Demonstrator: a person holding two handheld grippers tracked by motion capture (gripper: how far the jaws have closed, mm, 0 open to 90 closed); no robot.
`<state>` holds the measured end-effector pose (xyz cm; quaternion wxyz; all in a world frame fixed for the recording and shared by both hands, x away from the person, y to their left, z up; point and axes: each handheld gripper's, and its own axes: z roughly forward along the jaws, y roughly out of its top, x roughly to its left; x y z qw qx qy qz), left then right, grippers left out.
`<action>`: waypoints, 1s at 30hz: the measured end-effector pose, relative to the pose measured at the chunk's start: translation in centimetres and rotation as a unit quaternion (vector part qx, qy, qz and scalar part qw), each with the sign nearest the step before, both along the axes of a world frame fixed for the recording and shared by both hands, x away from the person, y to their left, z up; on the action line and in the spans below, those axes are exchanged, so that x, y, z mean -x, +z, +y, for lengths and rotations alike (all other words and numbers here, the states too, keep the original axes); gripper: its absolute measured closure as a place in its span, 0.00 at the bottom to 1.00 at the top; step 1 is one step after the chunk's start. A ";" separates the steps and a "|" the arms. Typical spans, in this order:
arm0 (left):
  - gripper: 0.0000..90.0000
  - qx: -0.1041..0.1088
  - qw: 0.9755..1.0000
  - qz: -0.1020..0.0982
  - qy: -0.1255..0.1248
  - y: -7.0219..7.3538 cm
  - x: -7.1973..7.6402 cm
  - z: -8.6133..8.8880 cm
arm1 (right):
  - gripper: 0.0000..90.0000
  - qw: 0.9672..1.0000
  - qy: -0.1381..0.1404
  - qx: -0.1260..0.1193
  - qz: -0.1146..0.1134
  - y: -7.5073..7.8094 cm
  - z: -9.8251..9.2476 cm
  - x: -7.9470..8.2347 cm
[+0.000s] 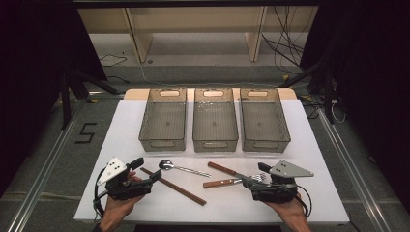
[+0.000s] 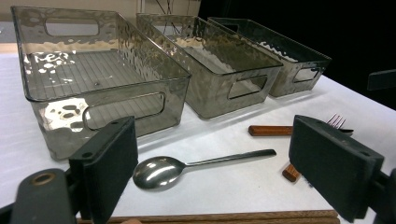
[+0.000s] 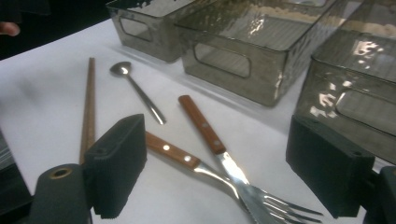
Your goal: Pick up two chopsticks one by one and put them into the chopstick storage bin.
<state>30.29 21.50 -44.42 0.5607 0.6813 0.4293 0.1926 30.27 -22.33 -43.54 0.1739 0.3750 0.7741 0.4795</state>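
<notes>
Three clear smoky-grey plastic bins with cut-out handles stand side by side at the far half of the white table top point(image 1: 121, 145): the left bin point(image 1: 163, 118), the middle bin point(image 1: 215, 120) and the right bin point(image 1: 264, 118). In front of them lie four pieces of cutlery: one polished steel spoon point(image 1: 181, 167), one long brown wooden chopstick point(image 1: 173, 186), one wooden-handled knife point(image 1: 227, 169) and one wooden-handled steel fork point(image 1: 227, 182).

The left gripper point(image 1: 153, 176) rests low at the near left, jaws wide apart and empty, the spoon lying just beyond them and the chopstick right at its tips. The right gripper point(image 1: 247, 180) sits at the near right, jaws spread to their widest and gripping nothing; the fork's tines and the knife's blade cross between them on the table. The knife overlaps the fork.
</notes>
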 end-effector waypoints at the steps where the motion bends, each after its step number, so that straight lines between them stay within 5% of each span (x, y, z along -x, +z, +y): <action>1: 0.17 0.000 1.000 0.000 0.001 0.0 0.0 0.0 | 0.25 1.000 0.007 0.008 0.007 0.5 0.5 -0.1; 16: 0.17 0.001 1.000 -0.004 0.006 0.1 0.0 0.1 | 0.31 0.995 0.081 0.049 0.032 2.4 4.9 -1.5; 24: 0.17 0.000 1.000 -0.004 0.009 0.1 0.0 0.2 | 0.39 0.986 0.125 0.090 0.059 2.1 7.7 -1.7; 30: 0.17 0.000 1.000 -0.004 0.009 0.1 0.0 0.3 | 0.43 0.976 0.160 0.126 0.075 1.3 10.4 -1.8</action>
